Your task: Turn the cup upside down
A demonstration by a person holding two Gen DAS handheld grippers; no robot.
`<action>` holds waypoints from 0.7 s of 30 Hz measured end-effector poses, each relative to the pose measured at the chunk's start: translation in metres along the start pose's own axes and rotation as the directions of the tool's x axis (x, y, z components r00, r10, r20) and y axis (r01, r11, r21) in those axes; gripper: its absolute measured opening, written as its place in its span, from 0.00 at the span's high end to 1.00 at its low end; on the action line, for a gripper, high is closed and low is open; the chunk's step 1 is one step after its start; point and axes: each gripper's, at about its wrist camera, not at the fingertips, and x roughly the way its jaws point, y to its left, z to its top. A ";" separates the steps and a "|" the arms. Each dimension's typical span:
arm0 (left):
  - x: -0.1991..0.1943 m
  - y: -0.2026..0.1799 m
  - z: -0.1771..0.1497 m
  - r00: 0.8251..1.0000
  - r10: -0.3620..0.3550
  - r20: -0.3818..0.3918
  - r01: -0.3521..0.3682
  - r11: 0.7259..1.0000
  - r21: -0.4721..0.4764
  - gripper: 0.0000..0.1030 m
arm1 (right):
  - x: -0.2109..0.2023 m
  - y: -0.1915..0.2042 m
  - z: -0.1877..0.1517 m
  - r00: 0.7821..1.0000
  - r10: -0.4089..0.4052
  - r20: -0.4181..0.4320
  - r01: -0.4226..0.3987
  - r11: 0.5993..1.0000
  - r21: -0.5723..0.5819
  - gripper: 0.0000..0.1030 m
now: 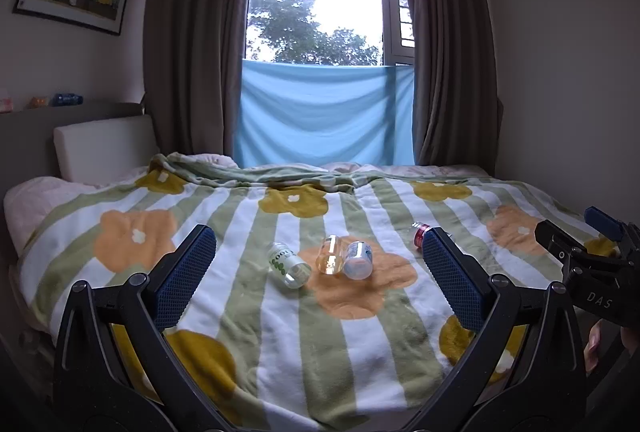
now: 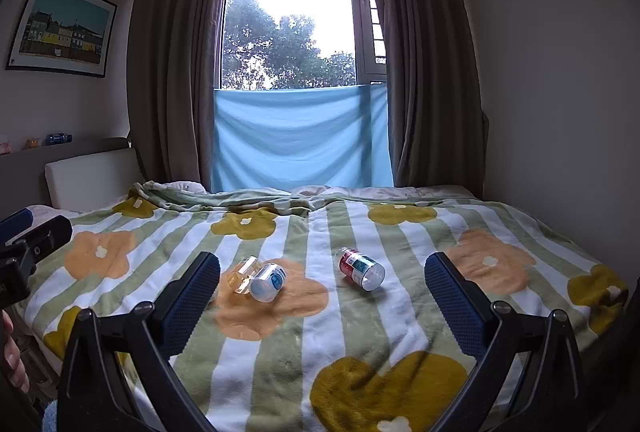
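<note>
Several small cups lie on their sides on the flowered blanket [image 1: 248,304]. In the left wrist view a green-print cup [image 1: 289,265], a clear amber cup [image 1: 330,255] and a blue-print cup [image 1: 357,259] lie ahead, and a red-print cup [image 1: 420,234] shows partly behind my right finger. In the right wrist view the amber cup [image 2: 244,276], blue-print cup [image 2: 268,282] and red-print cup [image 2: 361,268] lie ahead. My left gripper [image 1: 318,272] is open and empty, short of the cups. My right gripper [image 2: 322,296] is open and empty too.
The bed fills the room up to the curtained window with a blue cloth [image 1: 324,116]. A white headboard cushion [image 1: 106,148] stands at the left. The right gripper's body [image 1: 592,272] shows at the right edge of the left wrist view.
</note>
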 end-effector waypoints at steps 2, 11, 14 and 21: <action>0.000 -0.002 -0.001 1.000 0.004 0.001 -0.004 1.000 -0.002 0.00 | -0.001 -0.001 0.001 1.000 0.004 0.007 -0.004 1.000 0.009 0.01; 0.000 -0.001 0.000 1.000 0.009 0.003 -0.009 1.000 -0.008 0.00 | -0.003 0.000 0.002 1.000 0.005 0.018 -0.005 1.000 -0.002 0.01; 0.001 0.000 0.000 1.000 0.005 0.003 -0.005 1.000 -0.009 0.00 | -0.004 -0.001 0.002 1.000 0.004 0.022 -0.004 1.000 -0.003 0.01; -0.001 -0.001 -0.002 1.000 -0.006 0.006 0.006 1.000 -0.014 0.00 | -0.003 -0.002 0.001 1.000 0.005 0.022 -0.005 1.000 -0.005 0.01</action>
